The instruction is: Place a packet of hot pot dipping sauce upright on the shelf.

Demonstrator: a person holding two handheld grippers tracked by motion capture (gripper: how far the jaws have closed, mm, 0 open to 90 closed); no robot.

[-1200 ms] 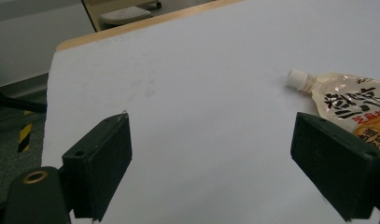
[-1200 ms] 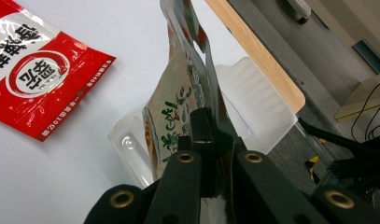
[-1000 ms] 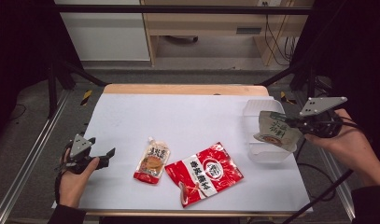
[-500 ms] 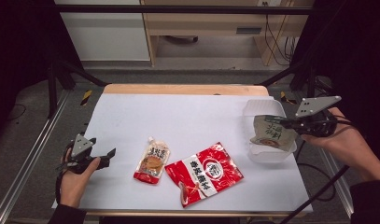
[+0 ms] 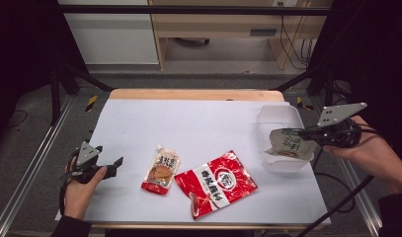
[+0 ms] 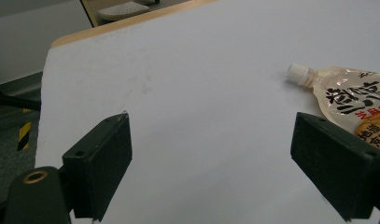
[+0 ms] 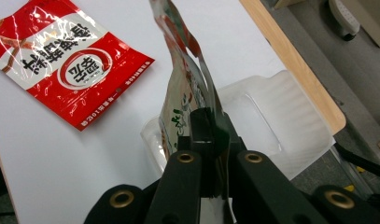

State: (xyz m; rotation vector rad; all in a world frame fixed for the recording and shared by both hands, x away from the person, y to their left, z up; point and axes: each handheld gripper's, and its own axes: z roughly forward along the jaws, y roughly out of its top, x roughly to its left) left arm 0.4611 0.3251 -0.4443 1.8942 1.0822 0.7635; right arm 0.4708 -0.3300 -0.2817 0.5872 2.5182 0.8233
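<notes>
Your right gripper (image 5: 291,132) has its fingers (image 7: 202,125) clamped tight on one edge of a pale pouch (image 5: 289,144). That pouch hangs over the clear tray (image 5: 280,117) at the counter's (image 5: 203,118) right edge, its lower end inside the tray; whether it touches the tray floor cannot be told. In the right gripper view the pouch stands edge-on, so its print is hard to read, and its top is cut off by the frame.

Your left gripper (image 5: 112,164) rests at the counter's left edge, fingers (image 6: 100,161) spread wide and holding nothing. The left gripper view shows bare counter between them.

A spouted pouch (image 5: 161,171) lies flat near the counter's middle; the right finger covers part of it in the left gripper view, and the frame cuts the rest. A red bag (image 5: 216,182) lies just beside it, apparently not touching.
</notes>
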